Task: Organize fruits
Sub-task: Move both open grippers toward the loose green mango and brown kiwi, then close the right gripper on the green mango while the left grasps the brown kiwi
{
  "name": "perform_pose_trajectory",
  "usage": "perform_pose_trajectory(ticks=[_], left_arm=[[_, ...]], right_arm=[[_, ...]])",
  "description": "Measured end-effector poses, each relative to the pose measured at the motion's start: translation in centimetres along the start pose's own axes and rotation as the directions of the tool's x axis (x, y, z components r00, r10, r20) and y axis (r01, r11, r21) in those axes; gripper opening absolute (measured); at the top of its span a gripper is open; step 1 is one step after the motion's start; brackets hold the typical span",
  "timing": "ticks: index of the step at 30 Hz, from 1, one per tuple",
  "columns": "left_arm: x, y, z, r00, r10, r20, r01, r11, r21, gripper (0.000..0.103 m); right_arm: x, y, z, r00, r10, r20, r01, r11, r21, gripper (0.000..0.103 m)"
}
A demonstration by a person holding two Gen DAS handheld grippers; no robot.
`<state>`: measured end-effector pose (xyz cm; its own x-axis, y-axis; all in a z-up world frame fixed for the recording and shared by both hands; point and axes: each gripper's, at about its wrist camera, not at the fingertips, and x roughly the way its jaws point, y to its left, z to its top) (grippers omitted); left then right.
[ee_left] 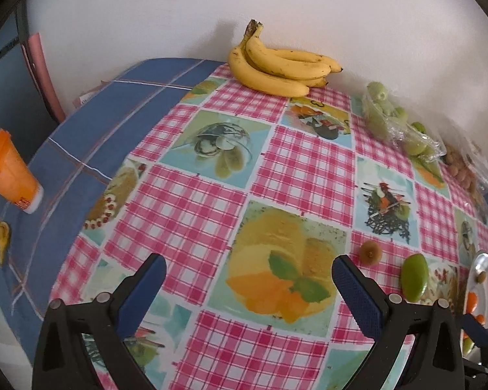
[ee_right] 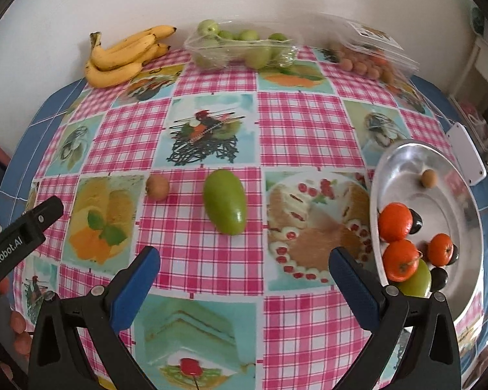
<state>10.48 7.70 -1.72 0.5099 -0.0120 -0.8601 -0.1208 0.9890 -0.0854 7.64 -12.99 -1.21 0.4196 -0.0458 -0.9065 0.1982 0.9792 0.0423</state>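
Observation:
A green oval fruit (ee_right: 224,201) and a small brown round fruit (ee_right: 157,187) lie loose on the checked tablecloth; both also show in the left wrist view, green (ee_left: 414,277) and brown (ee_left: 370,252). A silver bowl (ee_right: 406,159) at the right holds three oranges (ee_right: 395,222), dark fruits, a green fruit and one small brown fruit (ee_right: 428,178). My right gripper (ee_right: 244,269) is open and empty, a little in front of the green fruit. My left gripper (ee_left: 249,273) is open and empty, left of the brown fruit; its body shows in the right wrist view (ee_right: 22,227).
A bunch of bananas (ee_right: 123,57) lies at the back left against the wall. A clear tray of green fruits (ee_right: 240,48) and a clear pack of small brown fruits (ee_right: 364,60) stand along the back. An orange cup (ee_left: 8,170) lies left of the cloth.

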Motion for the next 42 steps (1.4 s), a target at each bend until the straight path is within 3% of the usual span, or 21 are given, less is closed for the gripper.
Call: perform_pose_trajectory(ticks=[9, 21, 28, 33, 42], left_arm=[[0.4, -0.7, 0.0, 0.997, -0.075, 0.017, 0.075, 0.997, 0.008, 0.103], [2.3, -2.8, 0.1, 0.993, -0.099, -0.056, 0.102, 0.994, 0.047, 0.103], [3.4, -4.3, 0.6, 0.978, -0.184, -0.094, 0.19, 0.98, 0.057, 0.092], [4.5, -5.8, 0.7, 0.962, -0.24, -0.131, 0.25, 0.966, 0.063, 0.082], [6.0, -7.1, 0.6, 0.939, -0.299, -0.171, 0.315, 0.947, 0.069, 0.059]], right_arm=[[0.4, -0.1, 0.5, 0.999, 0.031, 0.043, -0.031, 1.0, 0.004, 0.103], [1.7, -0.6, 1.3, 0.998, 0.005, 0.063, -0.005, 1.0, 0.012, 0.103], [2.9, -0.9, 1.6, 0.998, 0.023, 0.06, -0.025, 0.999, 0.031, 0.102], [3.4, -0.7, 1.8, 0.997, 0.034, 0.065, -0.035, 0.999, 0.021, 0.082], [4.4, 0.0, 2.0, 0.997, 0.061, 0.043, -0.06, 0.998, -0.016, 0.065]])
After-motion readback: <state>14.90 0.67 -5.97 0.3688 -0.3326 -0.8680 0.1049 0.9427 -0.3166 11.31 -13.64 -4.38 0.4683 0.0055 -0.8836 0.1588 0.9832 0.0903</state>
